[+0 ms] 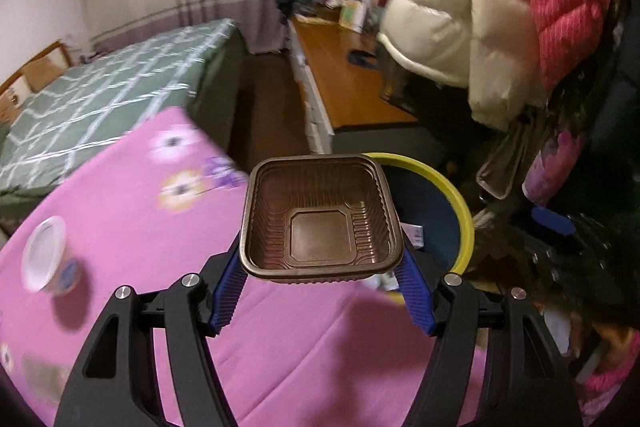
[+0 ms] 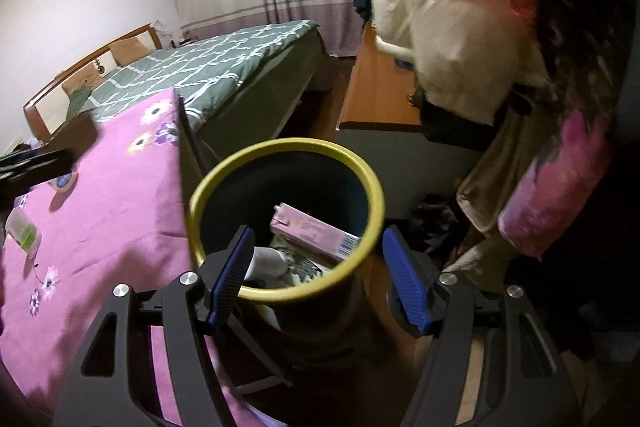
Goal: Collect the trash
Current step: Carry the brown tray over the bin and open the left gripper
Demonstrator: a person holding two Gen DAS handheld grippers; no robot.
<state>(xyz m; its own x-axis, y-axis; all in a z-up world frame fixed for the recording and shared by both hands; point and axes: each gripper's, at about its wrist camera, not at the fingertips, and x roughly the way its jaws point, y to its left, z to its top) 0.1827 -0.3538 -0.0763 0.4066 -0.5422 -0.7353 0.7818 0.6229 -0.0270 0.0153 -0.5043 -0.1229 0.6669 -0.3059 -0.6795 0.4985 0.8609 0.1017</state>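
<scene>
Left wrist view: left gripper (image 1: pixel 320 259) clamped on brown tray (image 1: pixel 320 217), bin (image 1: pixel 464 211) at two o'clock; right gripper (image 2: pixel 316 269) half-open, empty, over bin (image 2: pixel 280 147).

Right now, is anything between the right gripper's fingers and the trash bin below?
Nothing is held. In the right wrist view, the right gripper is open over the bin, with only air between; a pink carton lies inside.
</scene>
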